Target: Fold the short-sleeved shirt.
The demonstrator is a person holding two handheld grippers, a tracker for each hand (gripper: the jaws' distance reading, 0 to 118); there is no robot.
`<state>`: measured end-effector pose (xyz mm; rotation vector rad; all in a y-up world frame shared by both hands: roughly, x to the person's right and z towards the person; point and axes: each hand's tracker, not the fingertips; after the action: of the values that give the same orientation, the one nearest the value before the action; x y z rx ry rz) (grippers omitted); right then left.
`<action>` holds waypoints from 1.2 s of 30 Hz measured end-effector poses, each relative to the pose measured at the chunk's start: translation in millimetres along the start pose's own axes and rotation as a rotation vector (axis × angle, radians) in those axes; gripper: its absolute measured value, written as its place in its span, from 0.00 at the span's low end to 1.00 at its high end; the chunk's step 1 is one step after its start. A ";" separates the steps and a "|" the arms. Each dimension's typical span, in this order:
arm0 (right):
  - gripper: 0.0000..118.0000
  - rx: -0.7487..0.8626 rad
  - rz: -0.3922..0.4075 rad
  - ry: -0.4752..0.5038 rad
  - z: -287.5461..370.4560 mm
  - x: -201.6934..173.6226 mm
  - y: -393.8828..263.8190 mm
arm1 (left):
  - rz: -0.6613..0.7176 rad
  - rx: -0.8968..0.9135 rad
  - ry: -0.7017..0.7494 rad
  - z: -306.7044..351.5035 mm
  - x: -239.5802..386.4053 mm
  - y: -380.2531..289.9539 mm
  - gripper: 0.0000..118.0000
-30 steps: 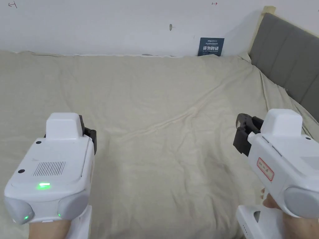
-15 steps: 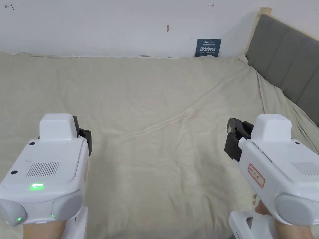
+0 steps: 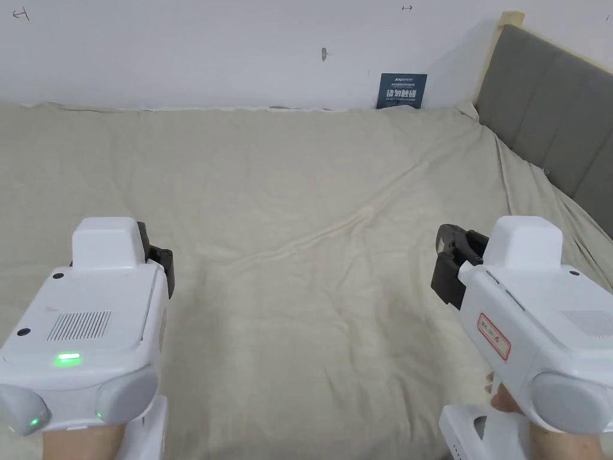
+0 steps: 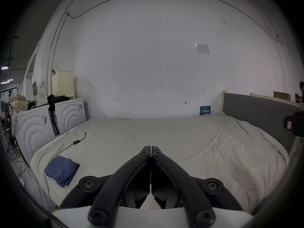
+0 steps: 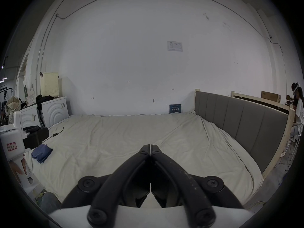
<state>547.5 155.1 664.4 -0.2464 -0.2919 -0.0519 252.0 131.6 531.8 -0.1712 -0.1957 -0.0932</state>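
A folded blue garment lies near the left edge of the bed, also seen as the blue garment in the right gripper view. My left gripper hovers above the beige sheet with its jaws pressed together and nothing between them. My right gripper is likewise shut and empty over the sheet. In the head view the left gripper is at lower left and the right gripper at lower right, both held by hands and pointing toward the far wall.
The bed's beige sheet is wrinkled across the middle. A grey headboard borders the right side, a white wall the far side. A black cable with adapter lies at the far left. White appliances stand beyond the bed's left edge. A person sits far right.
Both grippers drifted slightly left in the head view, with the camera shifting too. Jaws stay shut; nothing on the bed moved.
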 end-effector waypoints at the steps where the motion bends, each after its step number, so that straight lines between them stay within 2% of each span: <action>1: 0.01 0.001 0.000 0.001 0.5 0.0 0.4 | 0.001 0.000 0.002 0.3 -0.3 0.6 0.01; 2: 0.02 0.002 0.001 0.001 1.1 -0.2 1.0 | 0.004 0.002 0.004 0.6 -0.2 0.8 0.08; 3: 0.04 0.005 0.003 -0.001 1.5 -0.4 1.3 | 0.006 0.005 0.005 1.3 -0.5 1.7 0.23; 4: 0.12 0.009 0.005 -0.006 2.0 -0.9 2.0 | 0.011 0.009 0.002 2.4 -1.0 3.2 0.46; 5: 0.34 0.010 0.008 -0.006 2.9 -0.7 3.5 | 0.017 0.011 -0.001 2.6 -1.4 5.0 0.75; 6: 0.55 0.012 0.007 -0.003 3.8 0.0 4.7 | 0.023 0.012 -0.007 2.2 -2.1 5.9 0.91; 7: 0.70 0.013 0.001 0.005 4.1 0.4 5.8 | 0.029 0.015 -0.012 2.4 -2.1 6.8 0.99; 8: 0.83 0.010 -0.002 0.008 4.0 0.5 6.9 | 0.030 0.026 -0.013 3.9 -1.0 7.4 1.00; 11: 0.98 0.013 0.001 0.005 5.4 -0.1 7.3 | 0.005 0.049 0.003 7.9 3.3 10.1 1.00; 12: 1.00 0.015 0.005 -0.002 5.8 -0.5 7.3 | 0.000 0.051 0.005 8.2 4.5 10.6 1.00; 36: 1.00 0.032 -0.007 0.000 10.7 1.0 7.6 | -0.022 0.067 -0.005 11.4 7.1 11.0 1.00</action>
<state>546.1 165.2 672.8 -0.2139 -0.2932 -0.0540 258.1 144.0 542.5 -0.1029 -0.2052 -0.1078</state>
